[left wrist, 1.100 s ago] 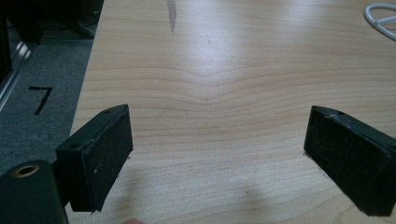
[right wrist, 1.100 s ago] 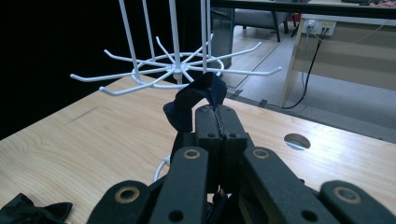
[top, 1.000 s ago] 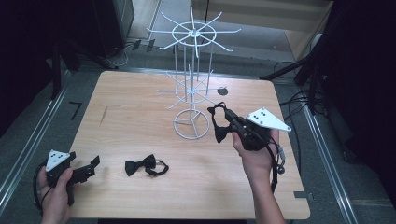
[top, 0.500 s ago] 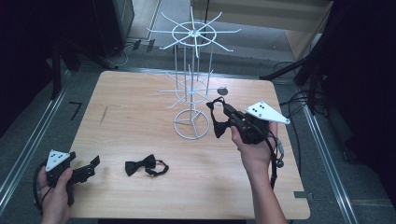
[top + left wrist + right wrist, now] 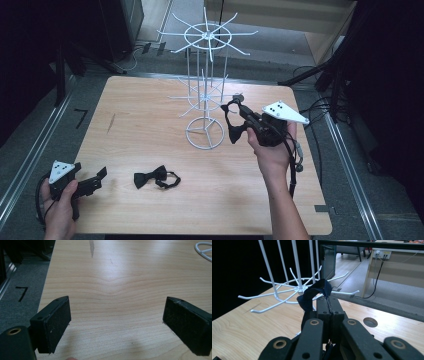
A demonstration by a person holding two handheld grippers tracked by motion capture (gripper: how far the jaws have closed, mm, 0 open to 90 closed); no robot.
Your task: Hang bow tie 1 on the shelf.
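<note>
Beside the rack (image 5: pixel 205 95), your right gripper (image 5: pixel 239 116) clamps a bow tie strap (image 5: pixel 315 293) (left gripper (image 5: pixel 95 180) apart); it may miss the hook and drop.

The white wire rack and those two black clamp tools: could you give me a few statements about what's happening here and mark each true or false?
1. The right gripper is shut on a dark strap. True.
2. The left gripper is clamped on the table's edge. False: its jaws stand wide apart over bare wood.
3. A black bow tie lies flat on the table. True.
4. The white wire rack lies tipped on its side. False: it stands upright on its ring base.
</note>
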